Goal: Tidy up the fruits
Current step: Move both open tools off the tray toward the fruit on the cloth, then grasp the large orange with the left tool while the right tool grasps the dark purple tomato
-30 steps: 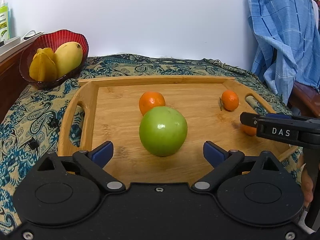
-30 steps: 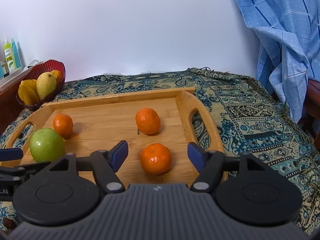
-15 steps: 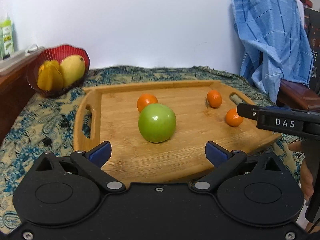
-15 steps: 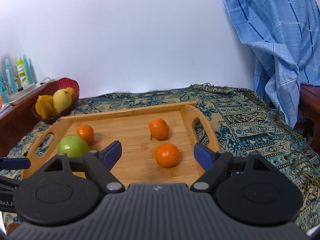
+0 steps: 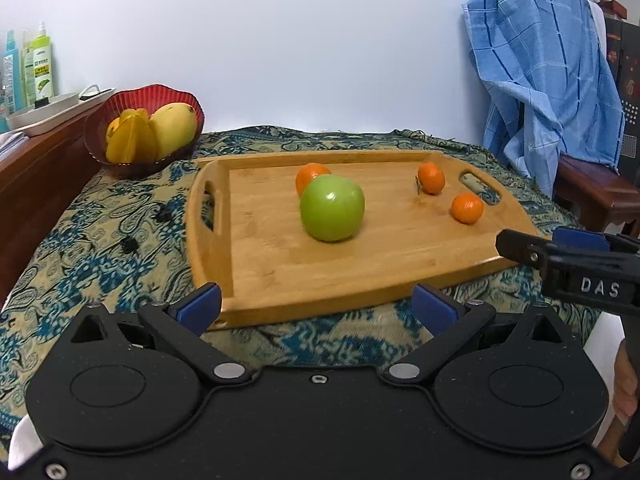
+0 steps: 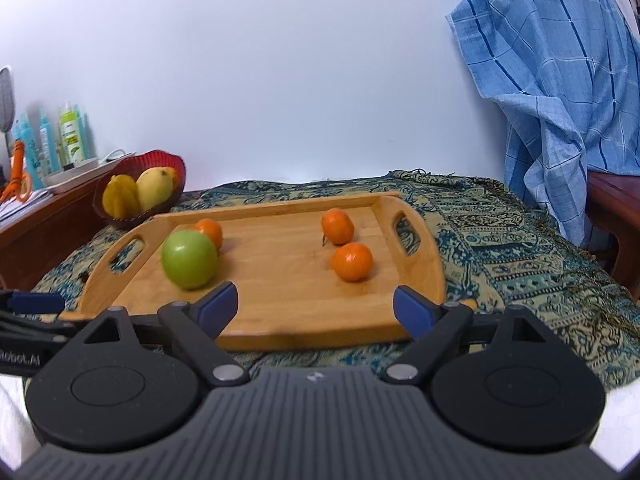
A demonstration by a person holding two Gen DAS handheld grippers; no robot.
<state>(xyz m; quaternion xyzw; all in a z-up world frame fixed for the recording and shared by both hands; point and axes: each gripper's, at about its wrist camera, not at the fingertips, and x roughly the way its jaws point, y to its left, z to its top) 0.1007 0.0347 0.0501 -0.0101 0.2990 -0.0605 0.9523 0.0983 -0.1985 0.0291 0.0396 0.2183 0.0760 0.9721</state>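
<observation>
A wooden tray [image 5: 280,264] [image 6: 280,312] lies on the patterned cloth. On it sit a green apple [image 5: 332,207] [image 6: 189,259] and three mandarins: one behind the apple [image 5: 310,174] [image 6: 210,230], two at the right [image 5: 431,178] [image 5: 467,208] [image 6: 338,226] [image 6: 352,262]. A red bowl [image 5: 144,162] [image 6: 120,222] with a mango and a starfruit stands at the back left. My left gripper [image 5: 316,306] is open and empty, short of the tray's near edge. My right gripper [image 6: 316,306] is open and empty, also before the near edge.
A wooden shelf [image 5: 36,160] with bottles and a white dish runs along the left. A blue checked cloth [image 5: 548,80] hangs over a chair at the right. The right gripper's body [image 5: 576,268] shows at the left view's right edge.
Both grippers have pulled back and up from the tray, so the apple and mandarins now lie farther ahead. No fruit has moved; both stay open.
</observation>
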